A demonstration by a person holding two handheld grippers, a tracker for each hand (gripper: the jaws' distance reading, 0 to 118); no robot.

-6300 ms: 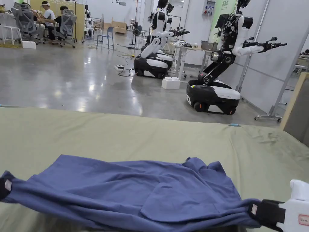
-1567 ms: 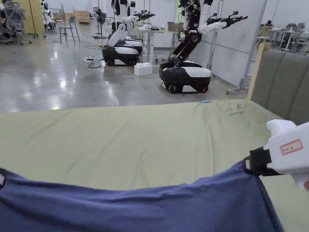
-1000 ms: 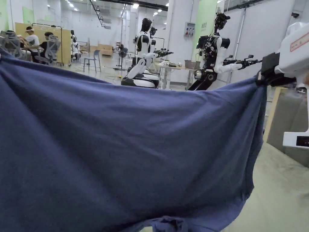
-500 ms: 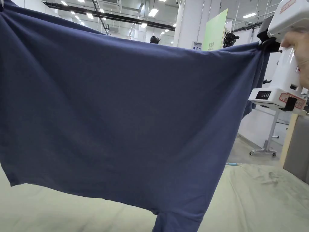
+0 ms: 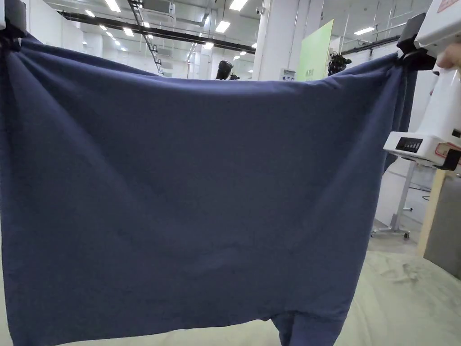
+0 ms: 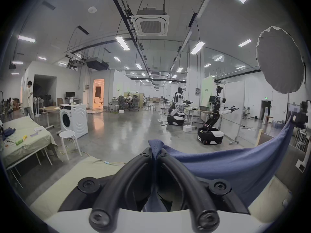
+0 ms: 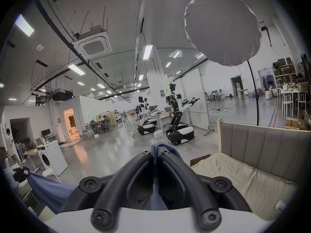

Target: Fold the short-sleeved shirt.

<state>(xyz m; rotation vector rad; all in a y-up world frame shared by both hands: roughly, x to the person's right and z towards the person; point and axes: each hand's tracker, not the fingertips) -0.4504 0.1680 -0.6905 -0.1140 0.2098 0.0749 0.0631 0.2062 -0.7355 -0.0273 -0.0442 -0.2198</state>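
Now holding up the blue shirt (image 5: 189,193) high over the green bed (image 5: 405,293). Left gripper (image 6: 155,154) pinching one top corner, right gripper (image 7: 155,150) pinching the other. Still the spreading step, probably. Next: lower it flat onto the bed, no wrinkles, then fold.

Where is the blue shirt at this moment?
In the head view, the blue shirt hangs spread above the green bed sheet, between the left gripper and the right gripper.

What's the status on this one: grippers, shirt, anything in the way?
Left gripper and right gripper each shut on a top corner. Shirt hangs spread above the bed. Nothing in the way.
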